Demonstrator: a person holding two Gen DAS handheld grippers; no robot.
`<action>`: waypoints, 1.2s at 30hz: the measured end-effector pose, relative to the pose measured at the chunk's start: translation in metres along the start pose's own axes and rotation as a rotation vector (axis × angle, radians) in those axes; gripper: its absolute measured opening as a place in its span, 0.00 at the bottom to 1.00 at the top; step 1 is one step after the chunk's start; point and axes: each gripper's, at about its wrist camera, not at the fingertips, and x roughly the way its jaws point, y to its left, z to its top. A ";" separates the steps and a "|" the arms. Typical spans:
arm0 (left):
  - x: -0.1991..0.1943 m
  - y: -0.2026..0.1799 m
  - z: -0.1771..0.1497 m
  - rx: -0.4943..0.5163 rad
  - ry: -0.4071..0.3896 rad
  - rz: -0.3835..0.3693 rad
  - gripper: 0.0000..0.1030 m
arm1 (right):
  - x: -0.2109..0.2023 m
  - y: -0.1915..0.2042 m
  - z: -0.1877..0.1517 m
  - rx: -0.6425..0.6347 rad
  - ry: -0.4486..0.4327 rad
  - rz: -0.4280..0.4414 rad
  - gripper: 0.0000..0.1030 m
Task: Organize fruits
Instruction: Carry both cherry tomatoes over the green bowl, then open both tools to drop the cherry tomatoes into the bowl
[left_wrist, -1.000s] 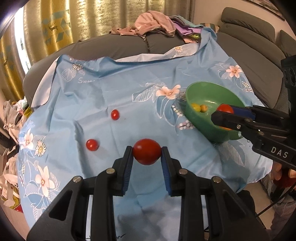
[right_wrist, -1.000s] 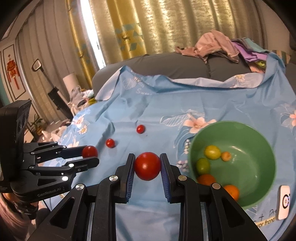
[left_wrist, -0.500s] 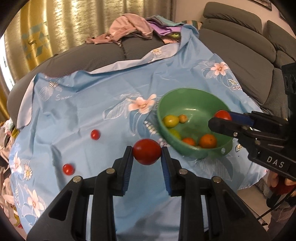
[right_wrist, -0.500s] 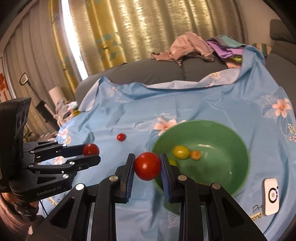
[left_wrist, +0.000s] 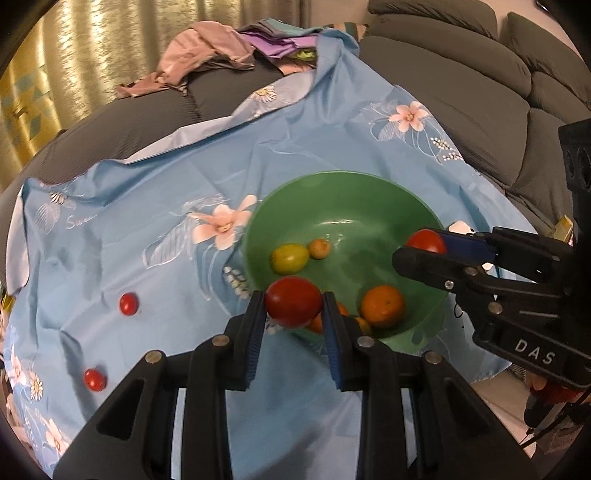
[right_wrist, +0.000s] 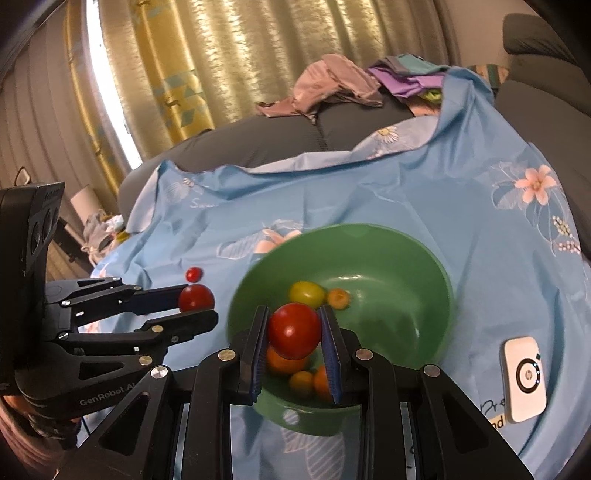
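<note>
Since a second ago both grippers have swung across the cloth (left_wrist: 155, 192) toward the bowl (left_wrist: 369, 192), which sat off to the right in the left wrist view and now lies straight ahead of both cameras.

Far left on the cloth, two small tomatoes (left_wrist: 129, 304) lie loose and well apart from the bowl. The left gripper (left_wrist: 293, 308) is clenched on a red tomato (left_wrist: 293, 302), carried at the bowl's near rim. Inside the bowl are a yellow-green fruit (left_wrist: 290, 258), a small orange one beside it, and a few oranges (left_wrist: 382, 306) at the near side. The right gripper (right_wrist: 294, 332) is clamped on its own tomato (right_wrist: 294, 331), over the bowl's near part. A white device (right_wrist: 524, 380) lies on the cloth to the bowl's right.

The step in hand looks like delivery: both tomatoes are about to go in. Next, each should be brought low over the bowl's inside before the jaws part, the left one clearing the rim first, so nothing bounces out.
</note>
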 end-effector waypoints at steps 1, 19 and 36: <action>0.004 -0.002 0.001 0.006 0.005 -0.004 0.29 | 0.001 -0.002 -0.001 0.004 0.002 -0.004 0.28; 0.048 -0.025 0.006 0.076 0.076 0.000 0.31 | 0.018 -0.031 -0.011 0.053 0.058 -0.052 0.28; 0.028 -0.010 0.000 0.034 0.046 0.067 0.76 | 0.011 -0.030 -0.011 0.090 0.065 -0.068 0.35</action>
